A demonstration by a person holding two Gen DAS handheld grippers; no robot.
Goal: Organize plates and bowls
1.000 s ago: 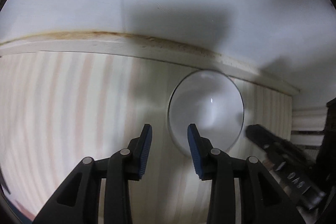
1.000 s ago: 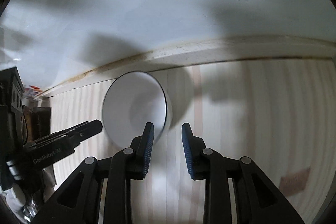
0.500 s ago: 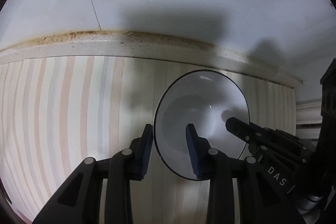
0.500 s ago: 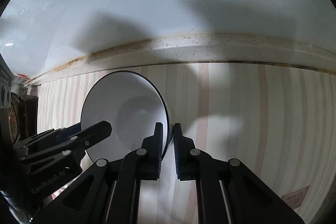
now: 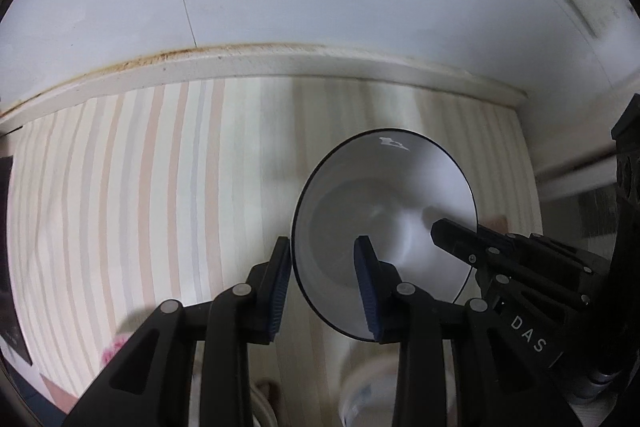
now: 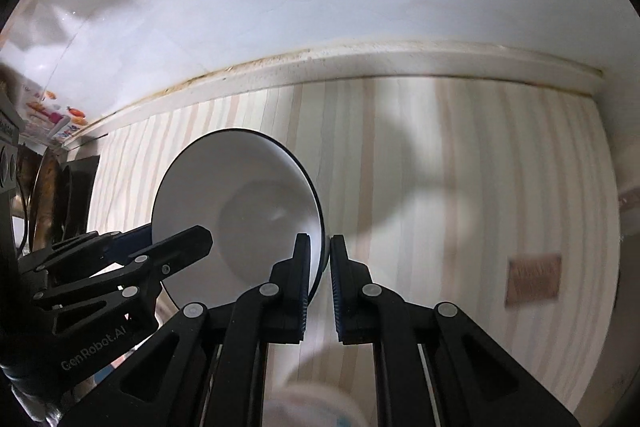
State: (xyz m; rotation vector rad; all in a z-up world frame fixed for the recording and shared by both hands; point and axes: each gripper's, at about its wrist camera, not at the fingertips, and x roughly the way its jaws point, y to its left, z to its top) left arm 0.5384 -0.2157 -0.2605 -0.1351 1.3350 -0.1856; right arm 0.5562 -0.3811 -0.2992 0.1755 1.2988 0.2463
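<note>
A white bowl with a thin dark rim (image 5: 384,203) is held up off the striped tabletop, tilted toward the cameras. My right gripper (image 6: 319,259) is shut on its right rim; the bowl shows in the right wrist view (image 6: 240,203). My left gripper (image 5: 323,267) straddles the bowl's left rim, one finger outside and one inside, with a wide gap, so it is open. The right gripper's fingers reach in from the right in the left wrist view (image 5: 472,247). The left gripper shows at the left in the right wrist view (image 6: 132,255).
A pale striped wooden surface (image 5: 140,207) runs back to a white wall with a stained ledge (image 5: 240,63). A blurred white cup or bowl (image 5: 372,387) lies below the grippers. Dark cookware (image 6: 52,195) stands at the far left. A brown label (image 6: 532,279) lies on the surface.
The right gripper closed on the bowl's rim and the bowl rose off the surface. Both grippers moved up and back with it; a white container came into view below.
</note>
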